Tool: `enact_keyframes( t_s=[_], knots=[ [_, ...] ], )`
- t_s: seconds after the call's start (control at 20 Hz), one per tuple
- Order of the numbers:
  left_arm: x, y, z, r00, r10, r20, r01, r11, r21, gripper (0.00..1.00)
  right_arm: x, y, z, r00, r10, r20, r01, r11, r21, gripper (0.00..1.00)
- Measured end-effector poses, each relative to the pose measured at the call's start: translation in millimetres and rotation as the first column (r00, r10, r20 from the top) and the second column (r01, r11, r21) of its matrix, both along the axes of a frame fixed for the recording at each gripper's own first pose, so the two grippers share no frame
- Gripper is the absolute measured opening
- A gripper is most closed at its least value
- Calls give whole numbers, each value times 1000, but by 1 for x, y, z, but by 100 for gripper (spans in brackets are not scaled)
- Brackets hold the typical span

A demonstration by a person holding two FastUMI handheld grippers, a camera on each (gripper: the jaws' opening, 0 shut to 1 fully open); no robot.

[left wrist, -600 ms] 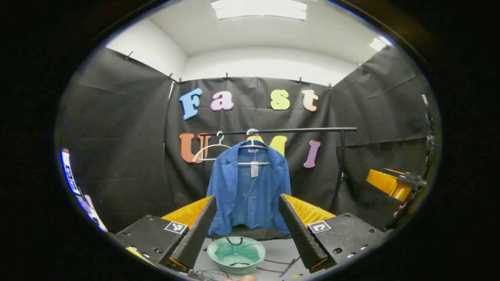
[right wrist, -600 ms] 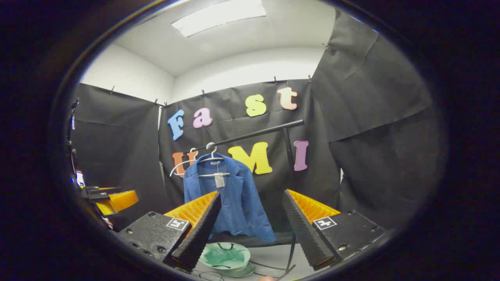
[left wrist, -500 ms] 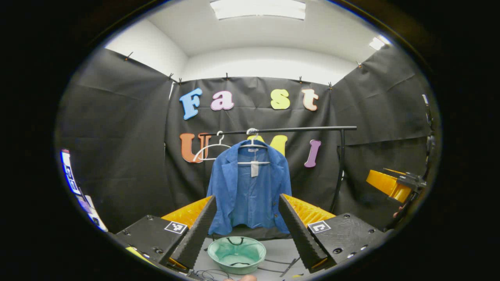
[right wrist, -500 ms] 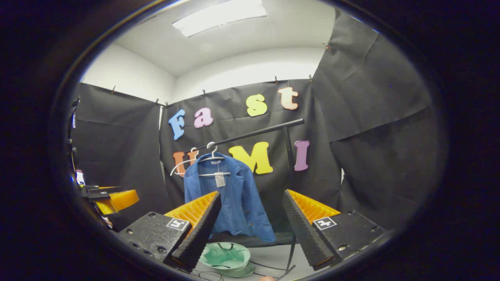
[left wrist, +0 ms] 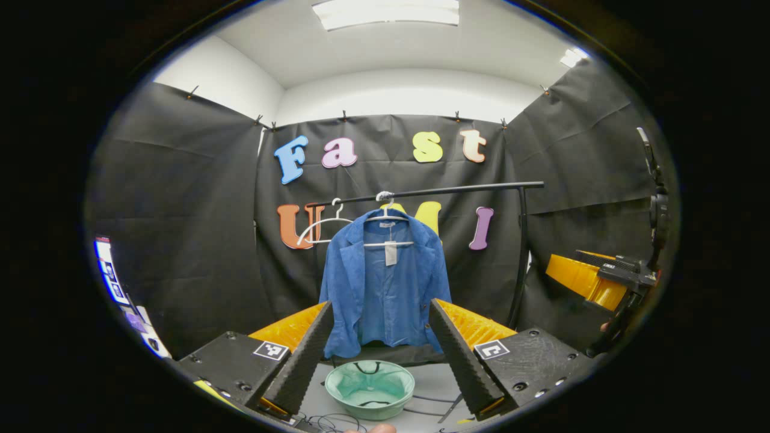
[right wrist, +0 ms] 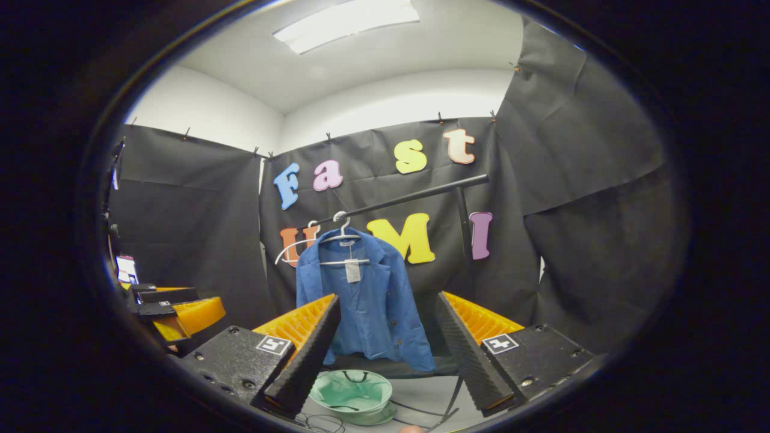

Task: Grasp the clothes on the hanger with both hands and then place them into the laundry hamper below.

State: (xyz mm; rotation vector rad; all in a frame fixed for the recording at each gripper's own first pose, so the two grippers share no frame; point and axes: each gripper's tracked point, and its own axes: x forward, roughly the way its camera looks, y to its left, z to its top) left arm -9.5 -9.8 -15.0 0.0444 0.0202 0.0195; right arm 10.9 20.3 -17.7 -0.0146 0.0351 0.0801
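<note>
Both hand-held grippers have edged forward, and the blue jacket (left wrist: 385, 282) looms a touch larger than a moment ago. It hangs on its white hanger (left wrist: 387, 221) from the black rail (left wrist: 433, 192), far centre, with the green laundry hamper (left wrist: 370, 389) on the floor just below and nearer. Left hand-held gripper (left wrist: 380, 349) is spread wide and empty; right hand-held gripper (right wrist: 388, 346) likewise. No grasp yet: they're lining up, I'd say.
</note>
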Motion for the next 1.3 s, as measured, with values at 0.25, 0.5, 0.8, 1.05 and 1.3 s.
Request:
enact_keyframes(
  t_s=[0.25,0.5,0.8,1.05,1.3],
  knots=[
    [-4,4,8,1000,12,27,-12,1000,-2,96,0,3,-3,1000,4,-5,-4,1000,4,99],
    [-1,2,11,999,7,43,-6,1000,-10,100,1,1,-4,1000,5,-8,-5,1000,8,99],
    [0,-1,7,999,7,32,-7,1000,11,100,4,-2,-9,1000,2,-23,-2,1000,14,99],
    [-1,-2,9,999,9,41,-10,1000,14,100,3,-5,-9,1000,0,-25,1,1000,22,99],
    [0,-6,8,999,3,42,-4,1000,17,100,2,-5,-8,1000,3,-28,-2,1000,19,99]
  ],
)
